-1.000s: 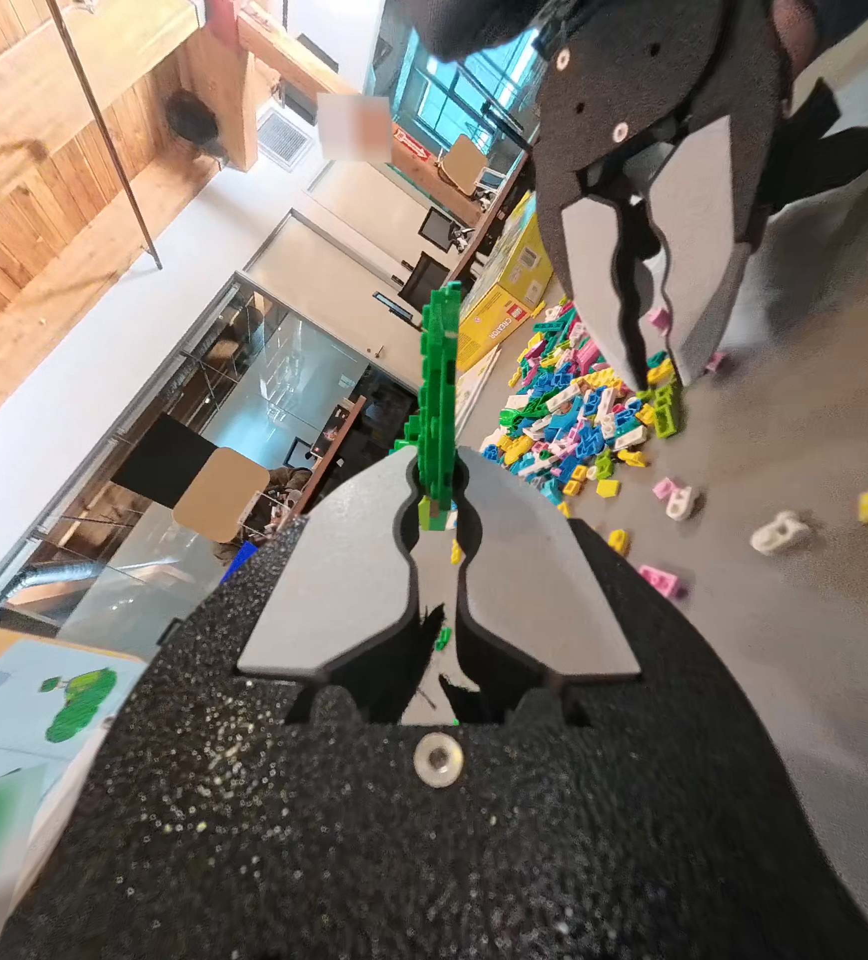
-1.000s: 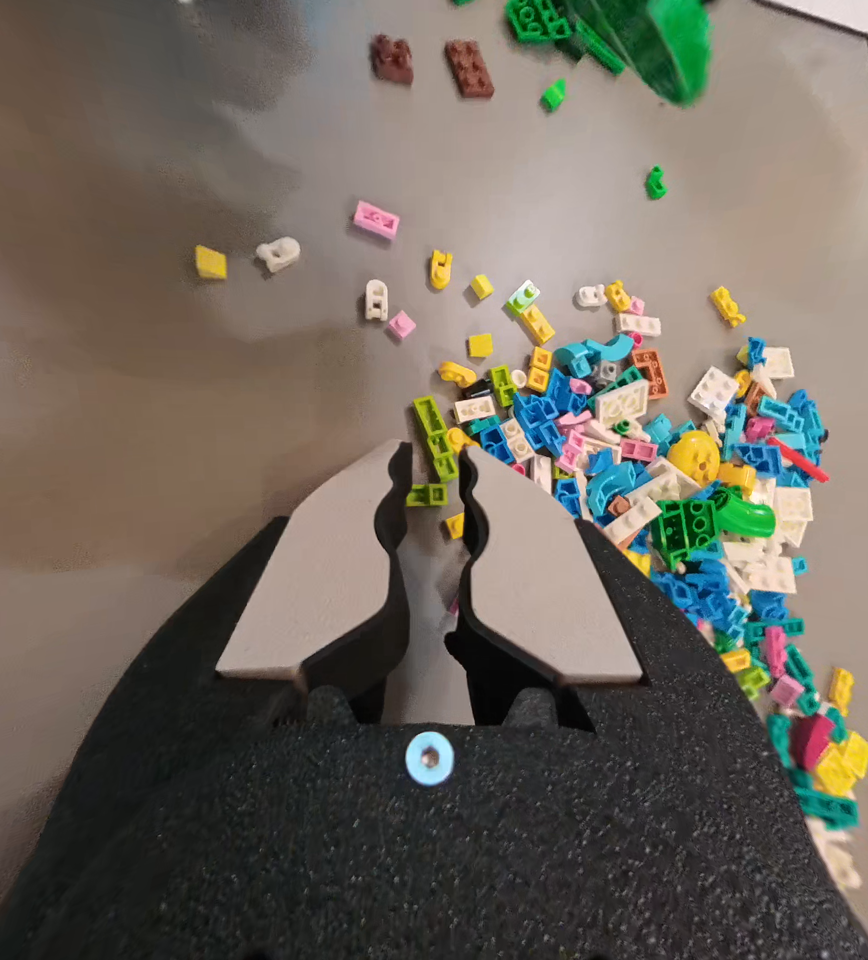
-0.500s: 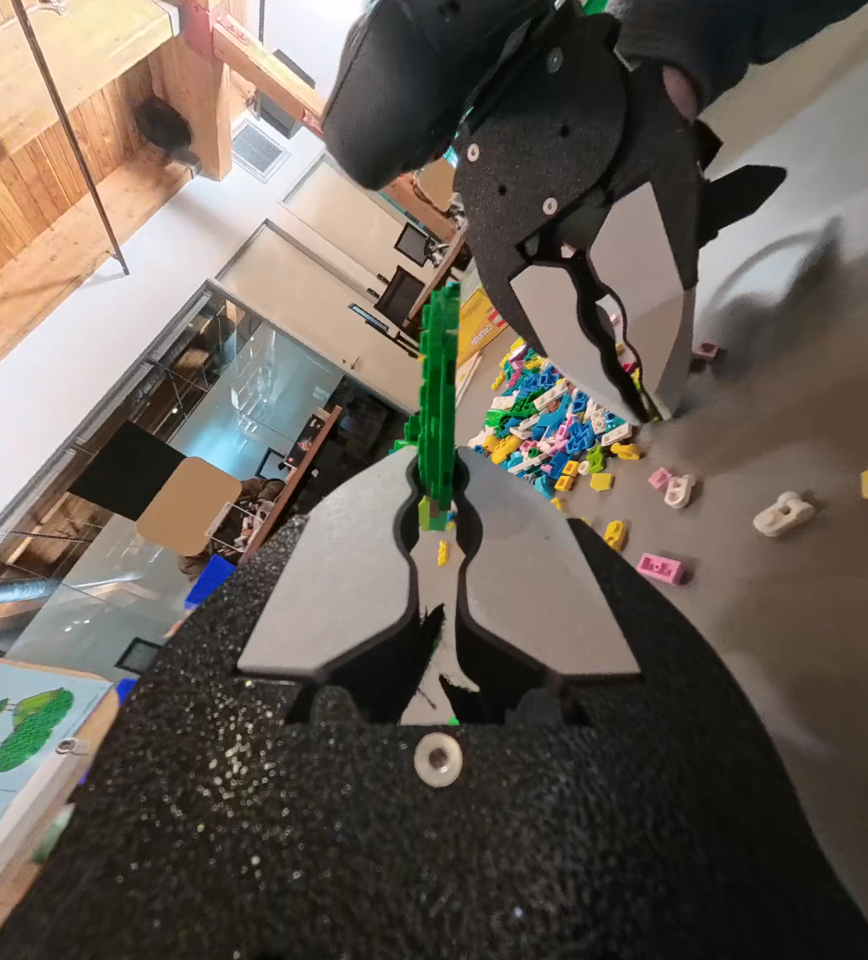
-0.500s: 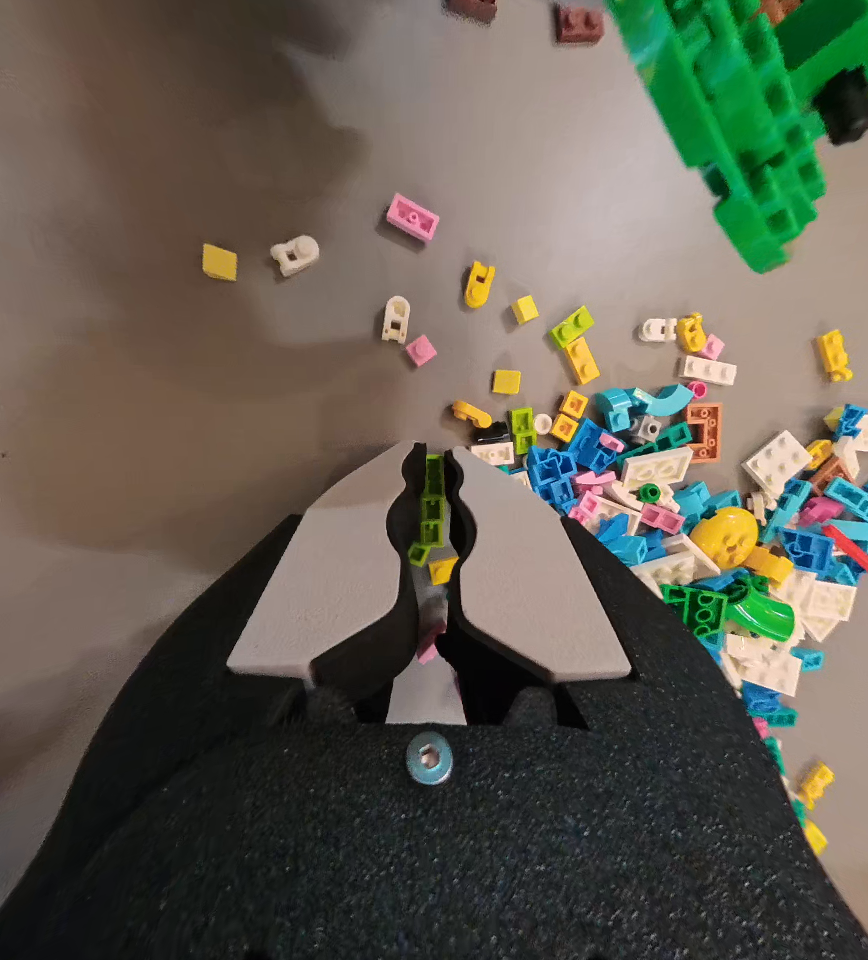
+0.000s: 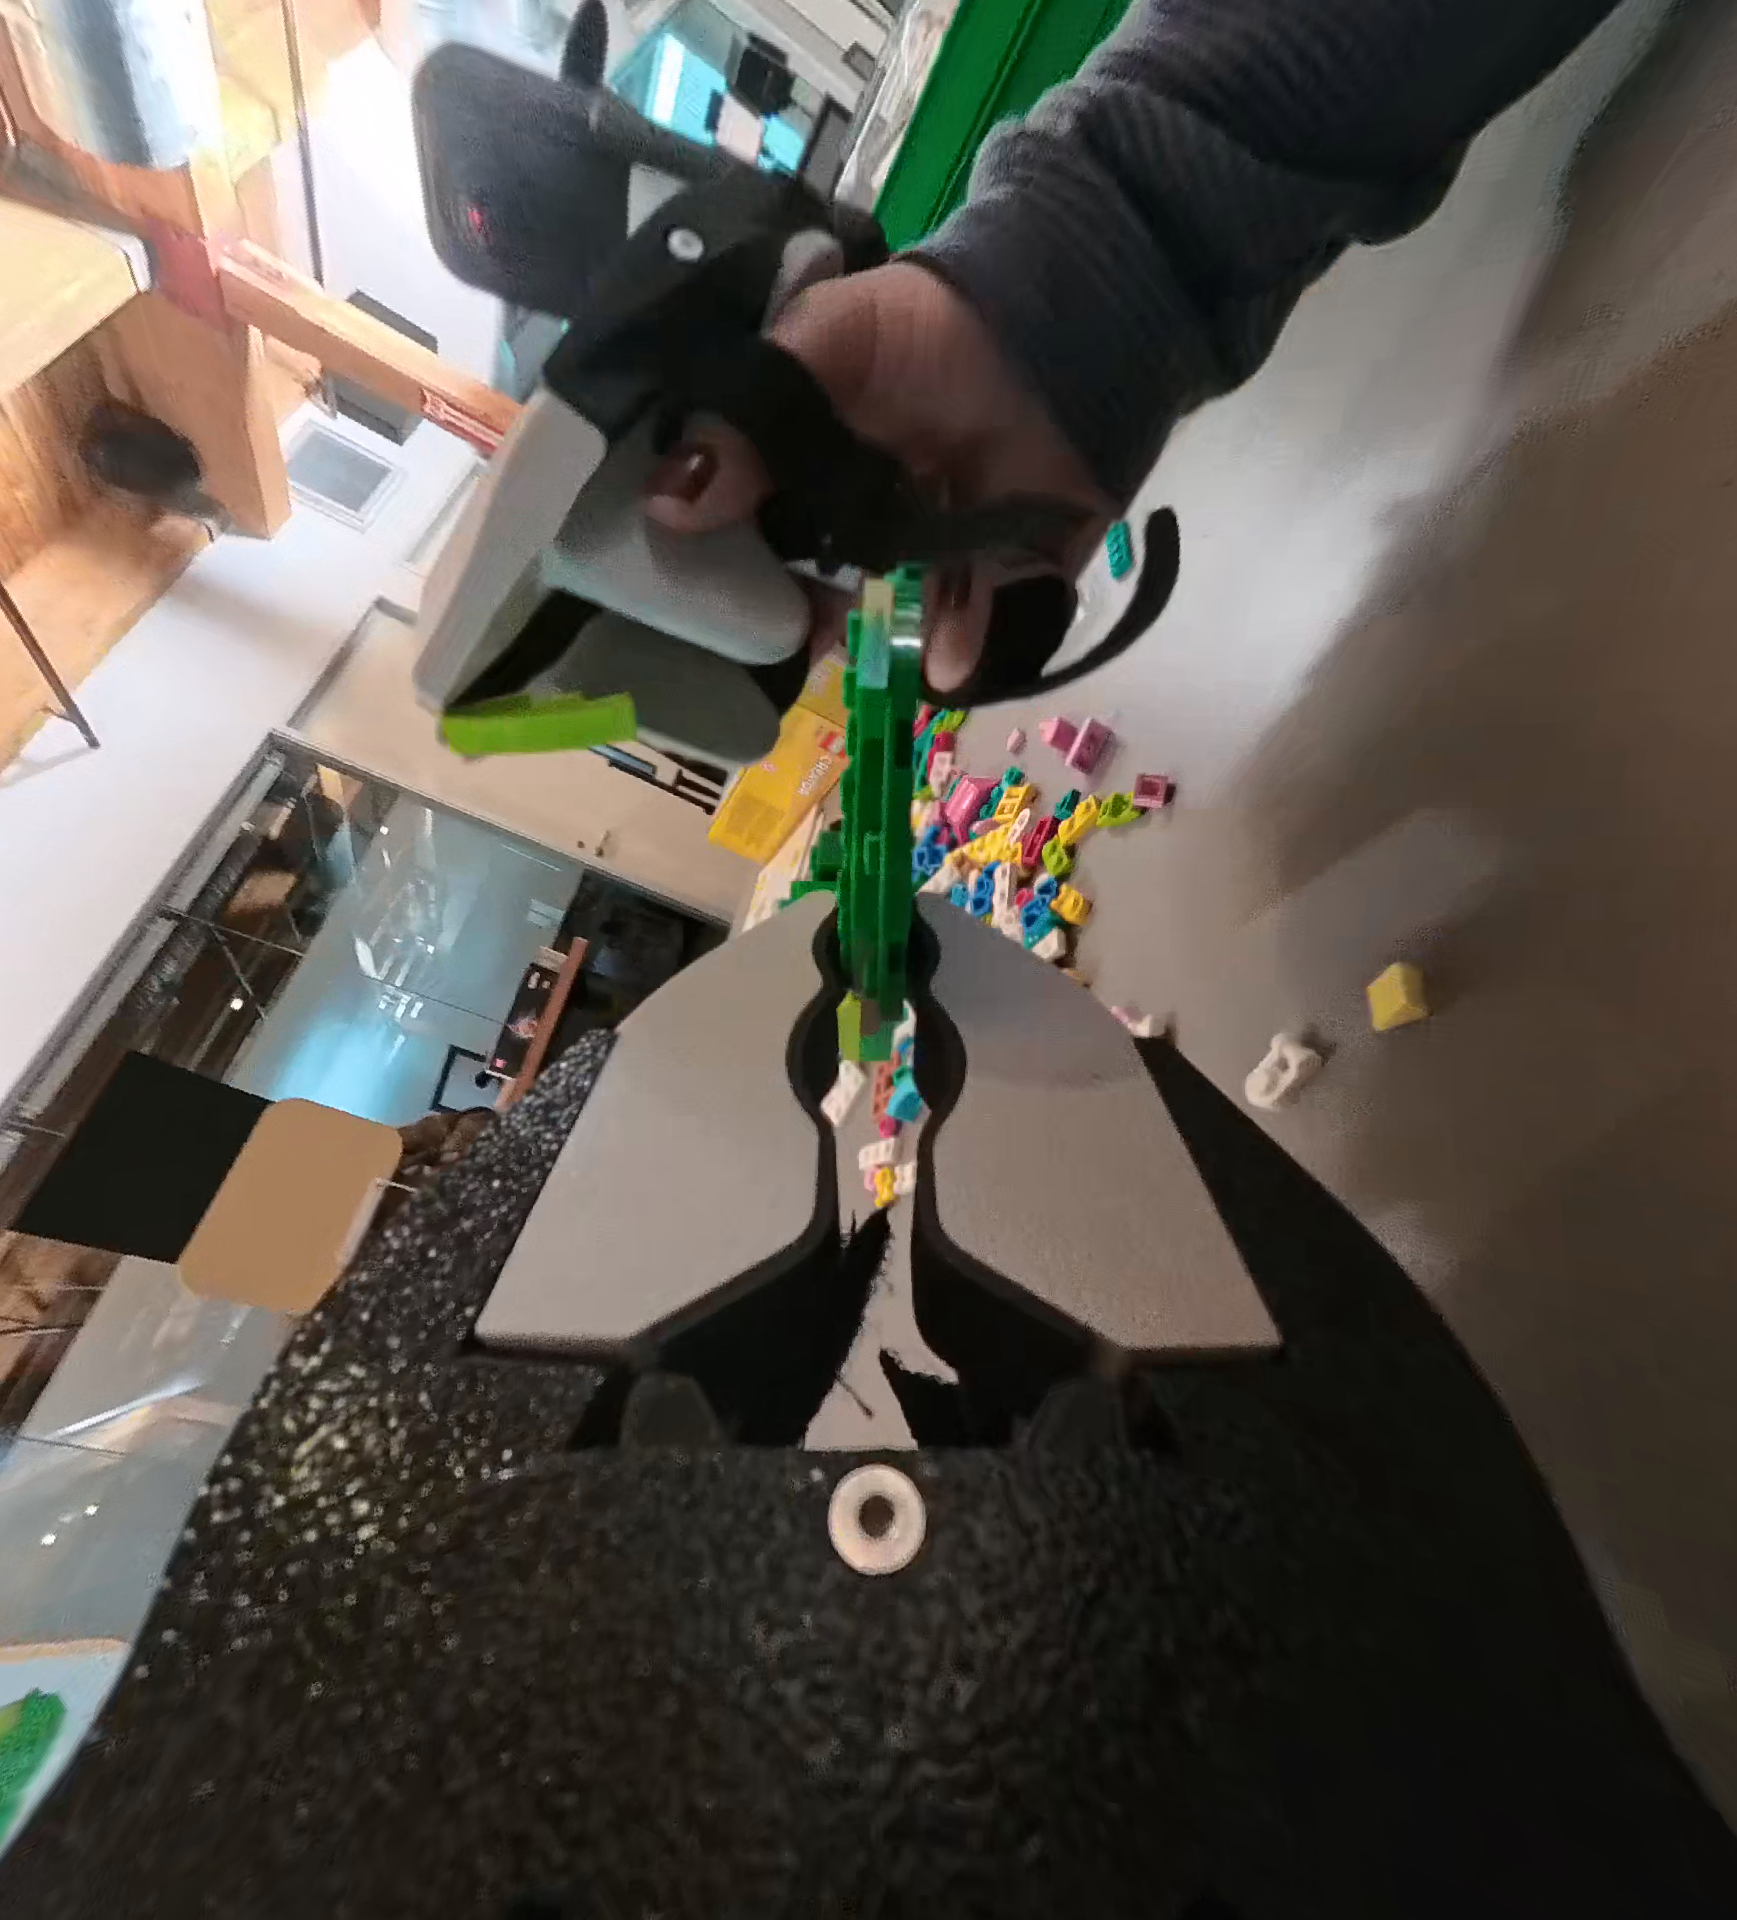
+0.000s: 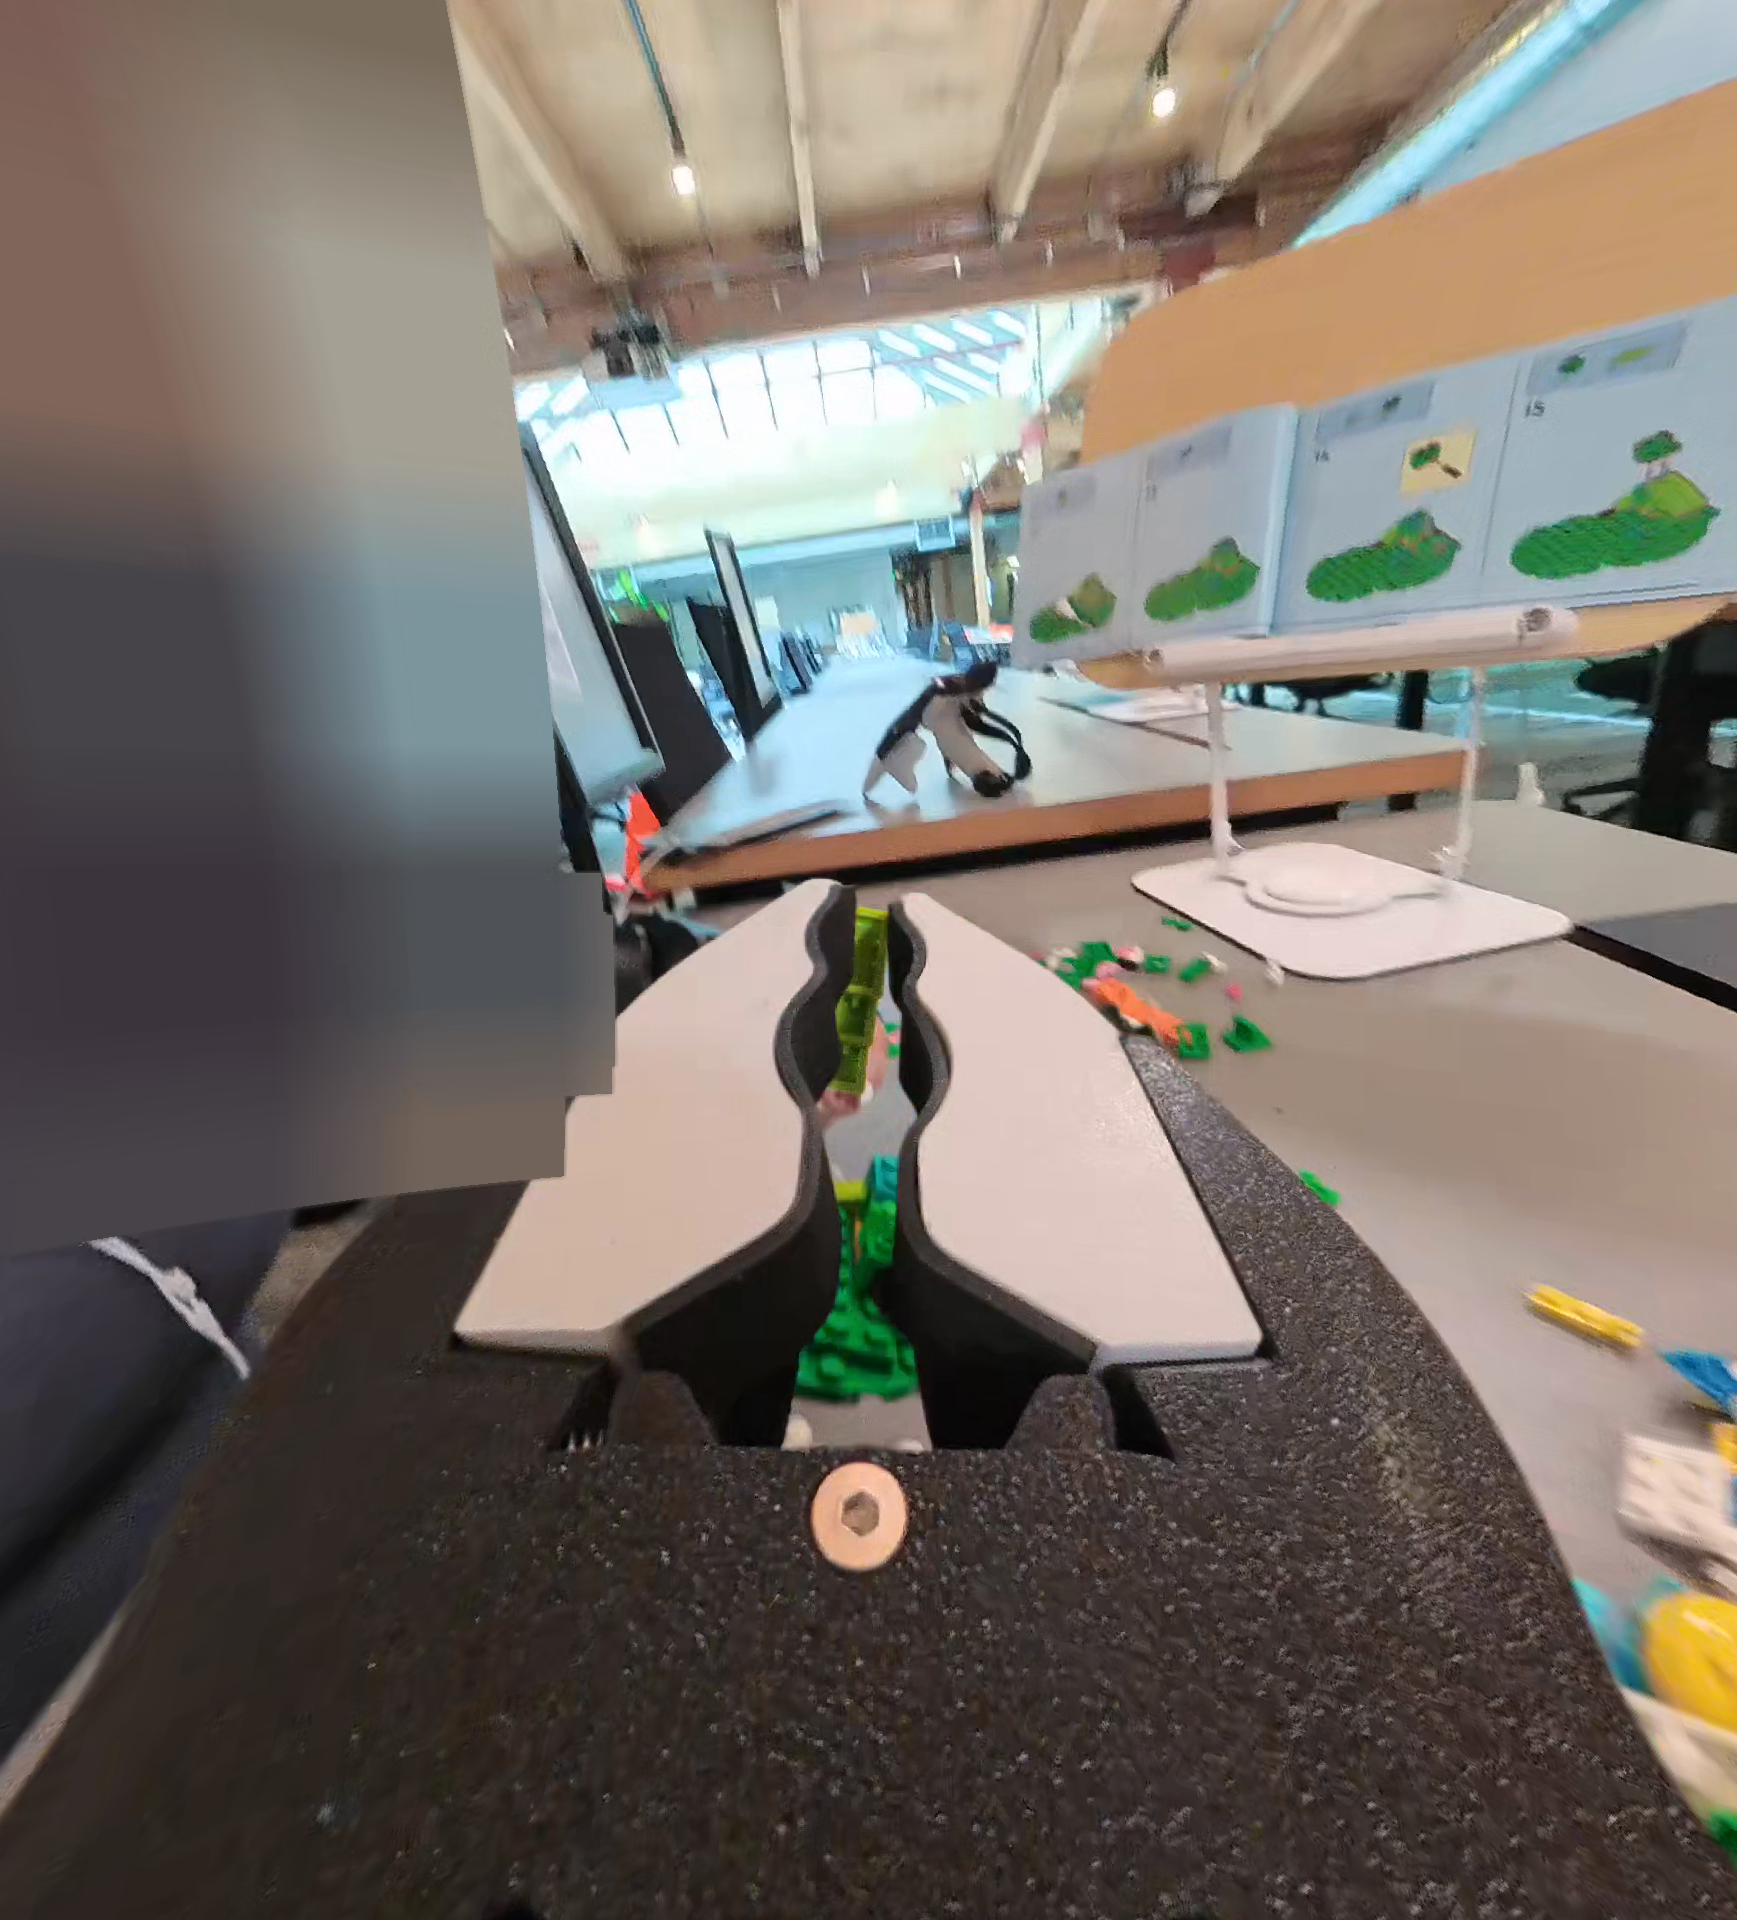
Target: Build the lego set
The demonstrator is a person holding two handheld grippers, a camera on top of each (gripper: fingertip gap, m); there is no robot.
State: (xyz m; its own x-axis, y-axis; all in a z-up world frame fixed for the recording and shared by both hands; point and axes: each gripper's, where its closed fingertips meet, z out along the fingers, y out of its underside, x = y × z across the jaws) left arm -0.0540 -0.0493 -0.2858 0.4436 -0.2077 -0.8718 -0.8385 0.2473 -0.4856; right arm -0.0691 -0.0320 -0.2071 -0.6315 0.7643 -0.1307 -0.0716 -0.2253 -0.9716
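Observation:
My left gripper is shut on the green lego build, a flat plate held edge-on and raised above the grey table. My right gripper is shut on a long lime-green brick and is lifted off the table. In the left wrist view the right gripper hangs above and left of the build, with the lime brick sticking out of its tips. Part of the green build shows below the right jaws.
A pile of loose coloured bricks lies on the table, with a yellow piece and a white piece apart. An instruction booklet on a white stand stands at the back right. Green pieces lie near its base. Left tips to right tips: about 8 cm.
My right gripper closed on the lime brick at the pile's edge, lifted it off the table and swung up toward the green build. My left gripper kept holding the build.

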